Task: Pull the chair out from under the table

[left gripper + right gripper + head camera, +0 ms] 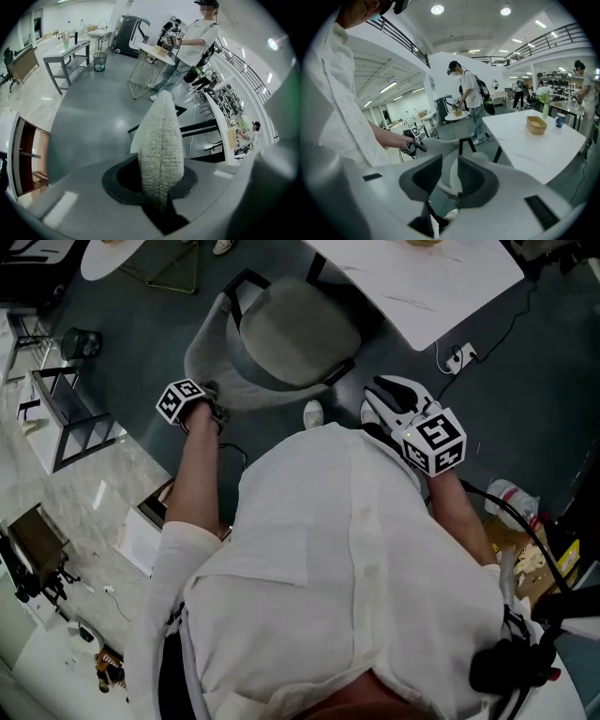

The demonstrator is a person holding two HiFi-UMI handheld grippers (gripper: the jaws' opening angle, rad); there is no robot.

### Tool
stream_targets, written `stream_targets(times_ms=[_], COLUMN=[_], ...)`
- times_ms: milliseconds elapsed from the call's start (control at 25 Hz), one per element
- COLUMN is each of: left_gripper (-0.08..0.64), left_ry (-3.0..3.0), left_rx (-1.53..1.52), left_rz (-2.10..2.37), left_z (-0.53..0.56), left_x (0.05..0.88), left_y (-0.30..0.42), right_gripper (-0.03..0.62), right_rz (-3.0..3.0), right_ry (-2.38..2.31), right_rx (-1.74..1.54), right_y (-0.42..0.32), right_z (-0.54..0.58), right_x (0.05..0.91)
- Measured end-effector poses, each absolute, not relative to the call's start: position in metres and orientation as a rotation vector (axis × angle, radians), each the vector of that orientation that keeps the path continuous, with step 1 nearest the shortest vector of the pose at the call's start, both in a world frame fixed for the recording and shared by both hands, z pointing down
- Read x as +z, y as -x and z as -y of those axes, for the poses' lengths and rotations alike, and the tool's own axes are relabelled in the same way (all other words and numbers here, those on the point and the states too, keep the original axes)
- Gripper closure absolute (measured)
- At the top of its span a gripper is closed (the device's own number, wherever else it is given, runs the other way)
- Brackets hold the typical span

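Grey fabric chair just beside white table edge, backrest facing the person | left gripper clamped on backrest rim, the nearer hand | right gripper jaws apart, empty, chair ahead-left | pull likely runs away from table.

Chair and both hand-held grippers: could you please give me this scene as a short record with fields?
chair: grey, upholstered, seat showing beside the white table
left hand-held gripper: shut on the chair's padded back edge
right hand-held gripper: open, nothing between the jaws, near the chair's other side
task state: chair gripped by one gripper only
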State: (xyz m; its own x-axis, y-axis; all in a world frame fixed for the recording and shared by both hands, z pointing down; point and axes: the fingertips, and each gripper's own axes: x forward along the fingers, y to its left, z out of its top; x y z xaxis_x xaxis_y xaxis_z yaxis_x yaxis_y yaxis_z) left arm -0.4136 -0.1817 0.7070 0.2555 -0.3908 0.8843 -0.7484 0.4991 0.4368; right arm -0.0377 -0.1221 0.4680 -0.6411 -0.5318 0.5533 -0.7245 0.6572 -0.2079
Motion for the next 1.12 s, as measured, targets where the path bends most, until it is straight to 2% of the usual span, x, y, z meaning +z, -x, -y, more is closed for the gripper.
stream_targets(times_ms=[1120], left_gripper=[0.488], left_ry=[-1.027], left_rx=[0.307], left_rz=[1.406], left_z=[0.112], left_x=[0.708], left_y=[0.461], right_gripper=[0.492], right_rz=[2.474], right_ry=[-0.846], right_rx=[0.579], right_y=[0.062], right_z=[0.124], right_x=[0.481])
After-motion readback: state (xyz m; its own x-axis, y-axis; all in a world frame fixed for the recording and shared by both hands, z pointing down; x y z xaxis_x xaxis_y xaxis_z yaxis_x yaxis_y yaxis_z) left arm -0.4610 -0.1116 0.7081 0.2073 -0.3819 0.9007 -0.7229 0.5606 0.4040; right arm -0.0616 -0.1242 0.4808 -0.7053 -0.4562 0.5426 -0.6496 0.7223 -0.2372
